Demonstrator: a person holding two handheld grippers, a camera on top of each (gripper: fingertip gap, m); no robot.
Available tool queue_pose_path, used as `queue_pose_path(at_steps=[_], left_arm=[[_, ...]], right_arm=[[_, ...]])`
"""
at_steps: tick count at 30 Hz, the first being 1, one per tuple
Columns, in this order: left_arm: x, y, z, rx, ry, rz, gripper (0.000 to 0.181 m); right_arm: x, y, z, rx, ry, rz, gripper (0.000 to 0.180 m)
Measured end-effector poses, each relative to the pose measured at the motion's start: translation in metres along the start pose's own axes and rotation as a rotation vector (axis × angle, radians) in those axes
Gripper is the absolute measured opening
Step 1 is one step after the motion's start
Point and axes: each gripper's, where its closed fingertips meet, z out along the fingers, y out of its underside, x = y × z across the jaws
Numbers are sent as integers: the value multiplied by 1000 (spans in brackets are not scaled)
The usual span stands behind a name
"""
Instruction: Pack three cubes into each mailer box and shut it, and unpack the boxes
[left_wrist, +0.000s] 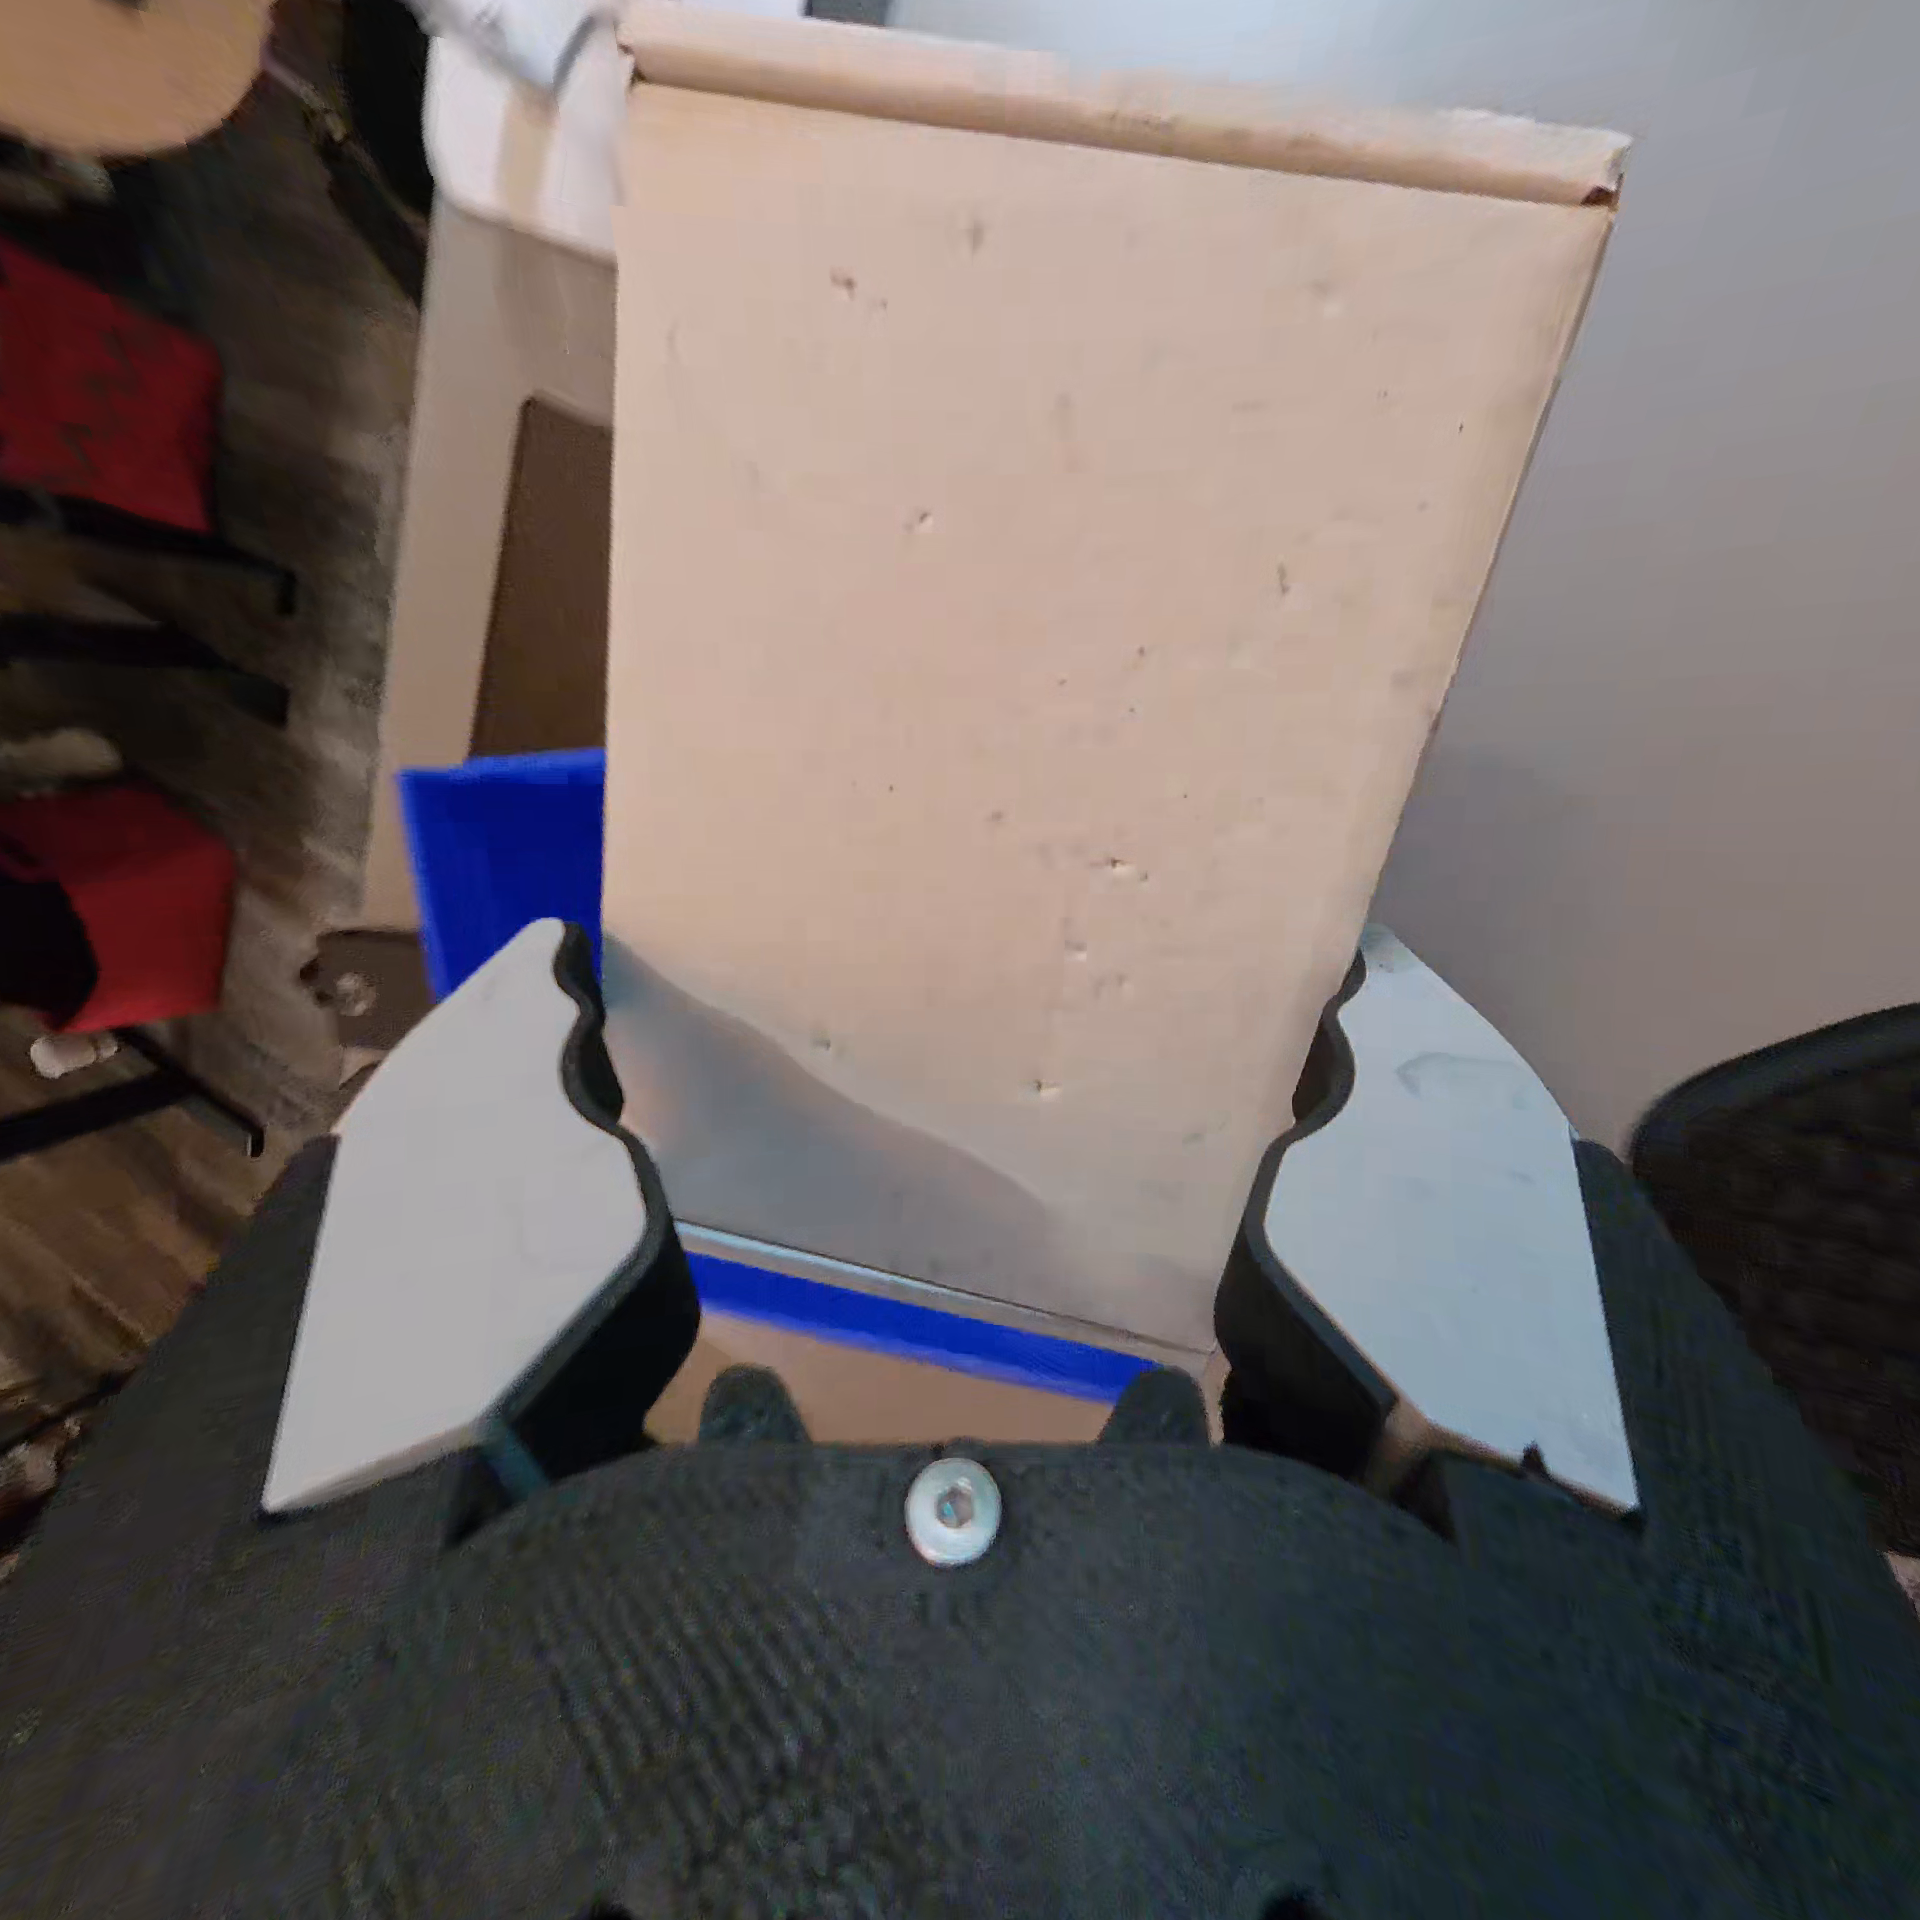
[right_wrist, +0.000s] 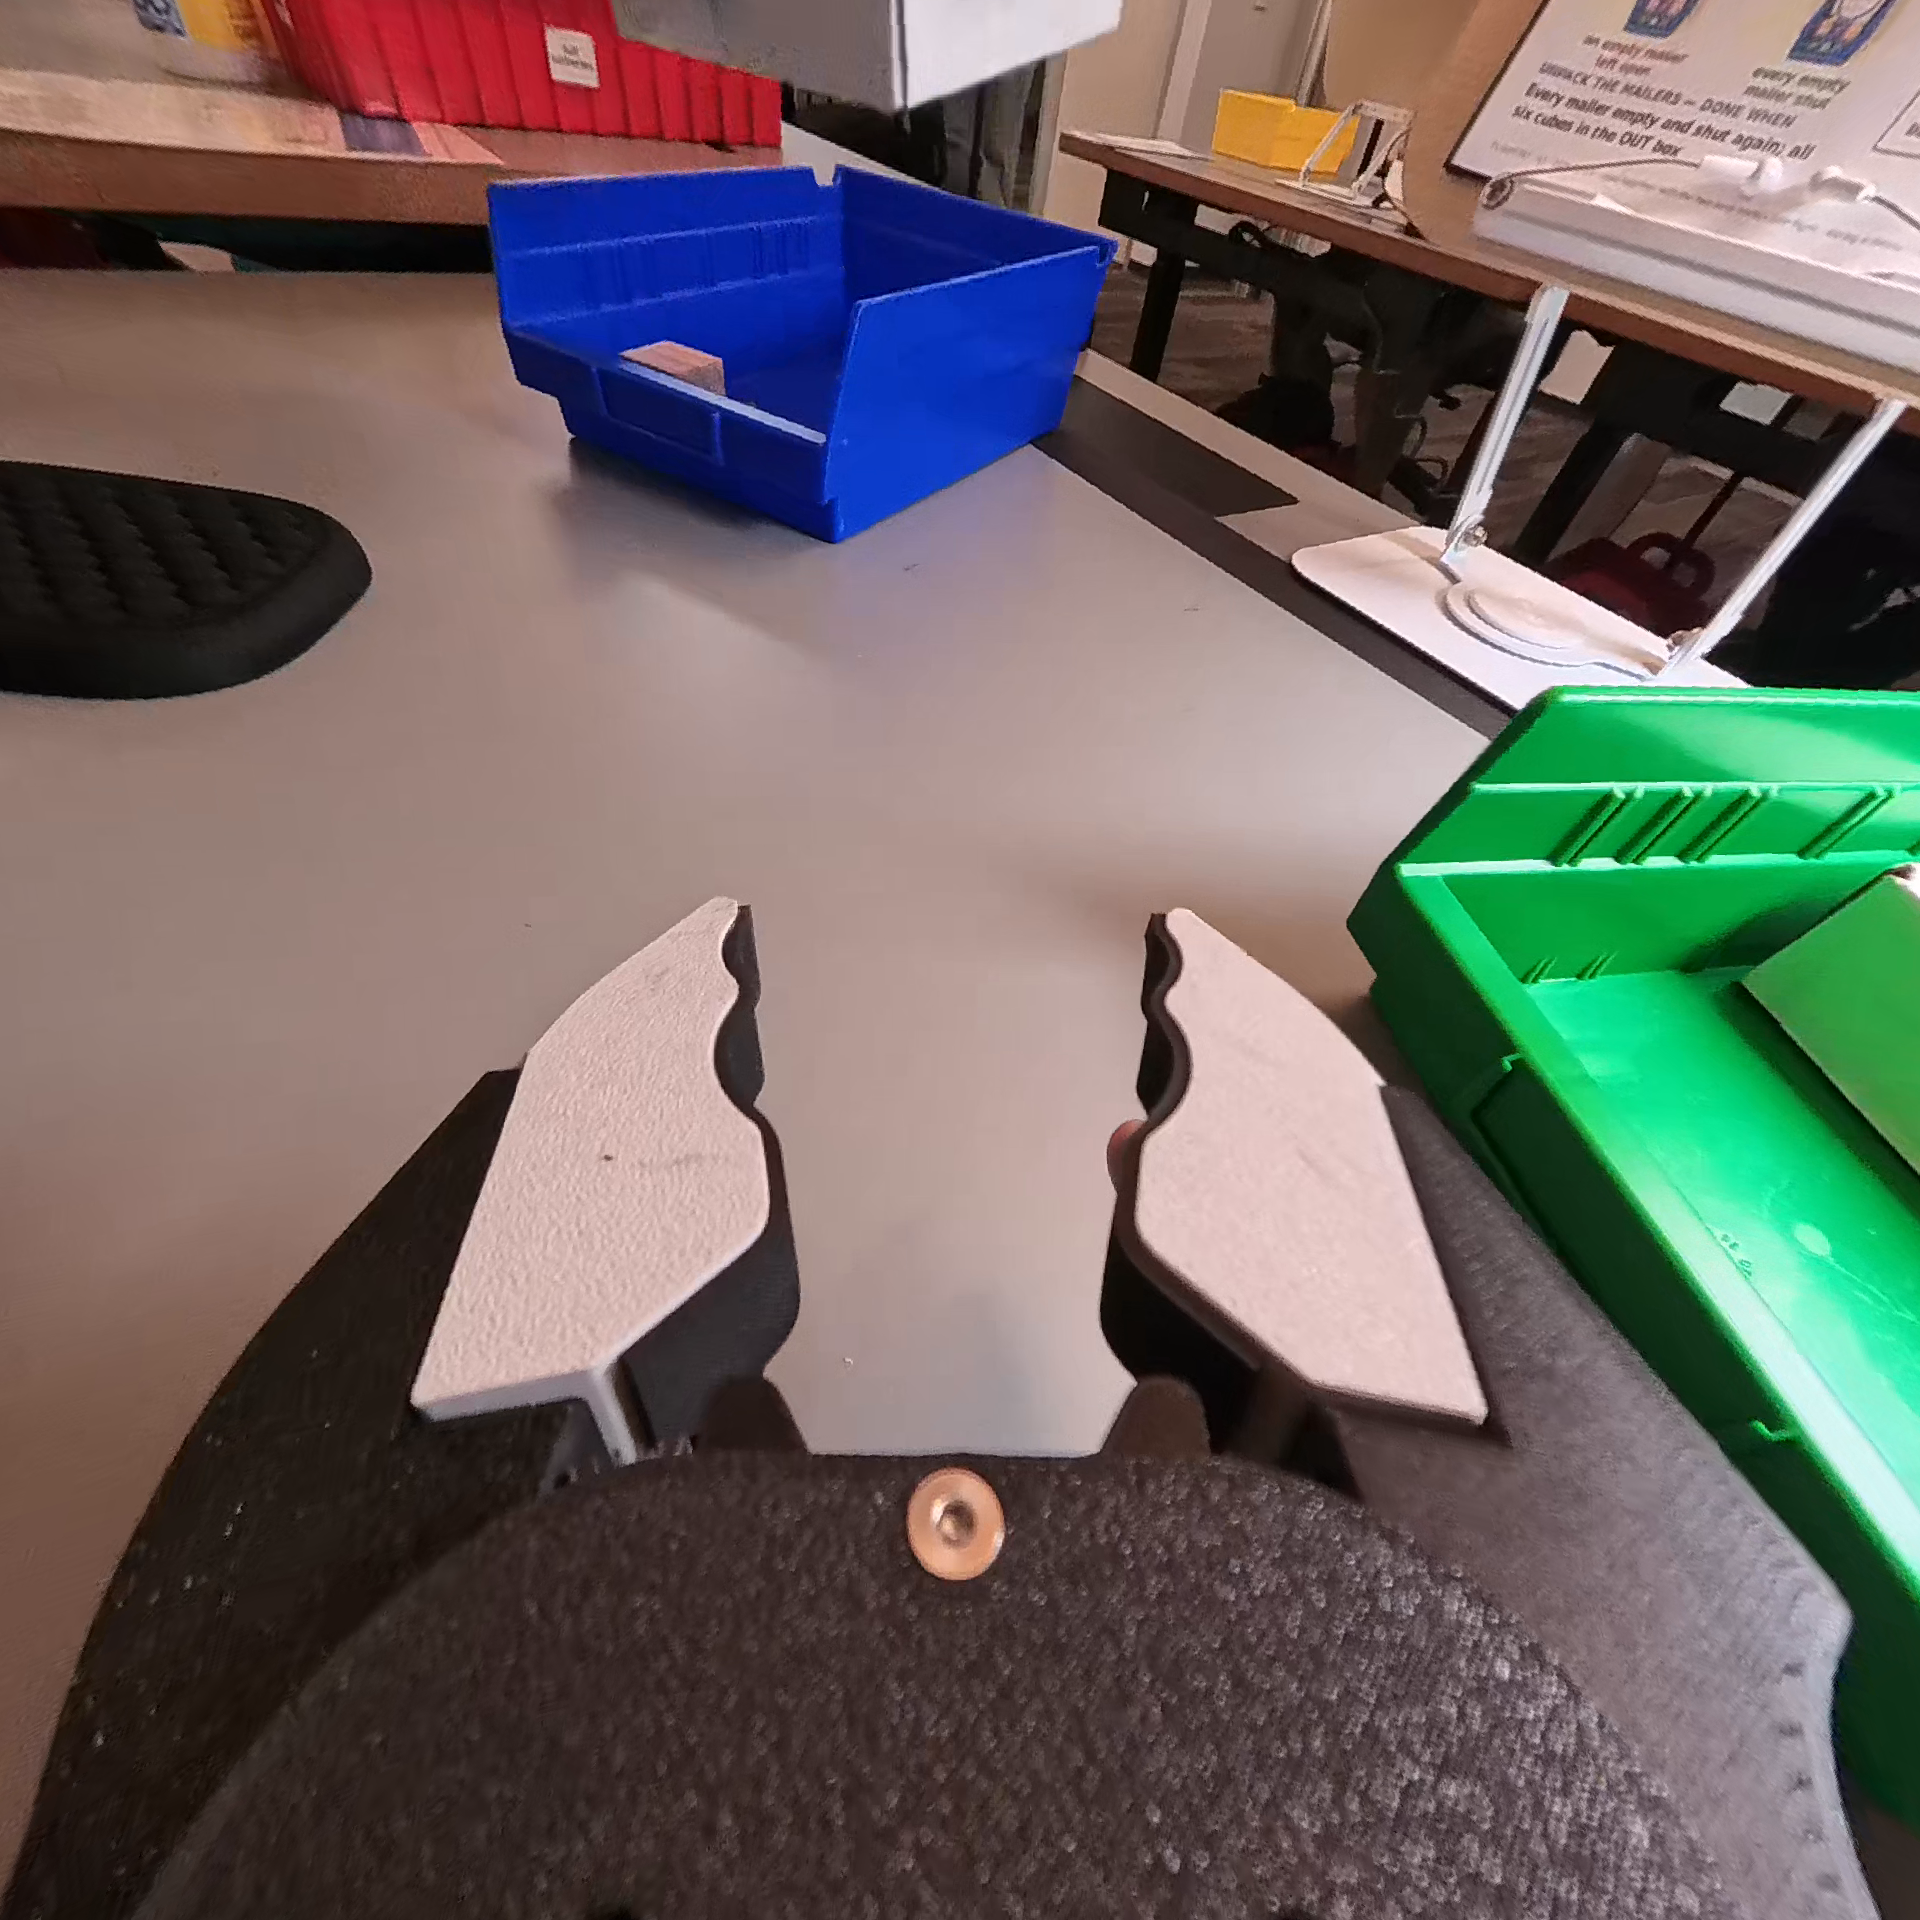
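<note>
My left gripper (left_wrist: 966, 940) is shut on a tan cardboard mailer box (left_wrist: 1039, 520), gripping its two side edges and holding it tilted in the air over the blue bin (left_wrist: 499, 862). In the right wrist view the underside of that box (right_wrist: 883, 42) shows at the top edge, above the blue bin (right_wrist: 935, 343), which holds one wooden cube (right_wrist: 686, 369). My right gripper (right_wrist: 951, 925) is open and empty, low over the grey table (right_wrist: 831, 727). A green bin (right_wrist: 1662, 1039) to its right holds another box (right_wrist: 1849, 997).
A black perforated mat (right_wrist: 156, 582) lies on the table's left. A white stand base (right_wrist: 1455, 592) with a sign board sits at the right table edge. Other tables, a red bin and a yellow bin stand behind. My right fingertips sit around 35 cm from my left ones.
</note>
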Motion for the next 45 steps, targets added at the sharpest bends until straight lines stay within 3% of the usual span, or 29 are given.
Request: queue_pose_path(at_steps=[8,13,18,25,30,33,40,45], left_arm=[[168,-70,60,101,179,65,128],[230,-85,98,149,244,70,128],[251,-92,106,163,400,-2,128],[251,-104,103,204,484,-29,126],[257,-99,96,200,535,-12,126],[255,-102,90,282,542,-6,117],[249,-97,49,644,473,27,113],[254,-87,69,716,384,-30,109]], right_arm=[[-9,8,7,-58,37,-128,72],[-16,13,13,-96,81,-281,78],[-39,19,26,-130,70,-544,88],[-38,16,48,-176,259,-982,90],[-45,-7,56,-69,330,-1090,86],[-51,-4,58,-68,267,-1024,80],[-39,-1,43,-71,40,-471,80],[-42,-5,40,-85,-159,-171,80]])
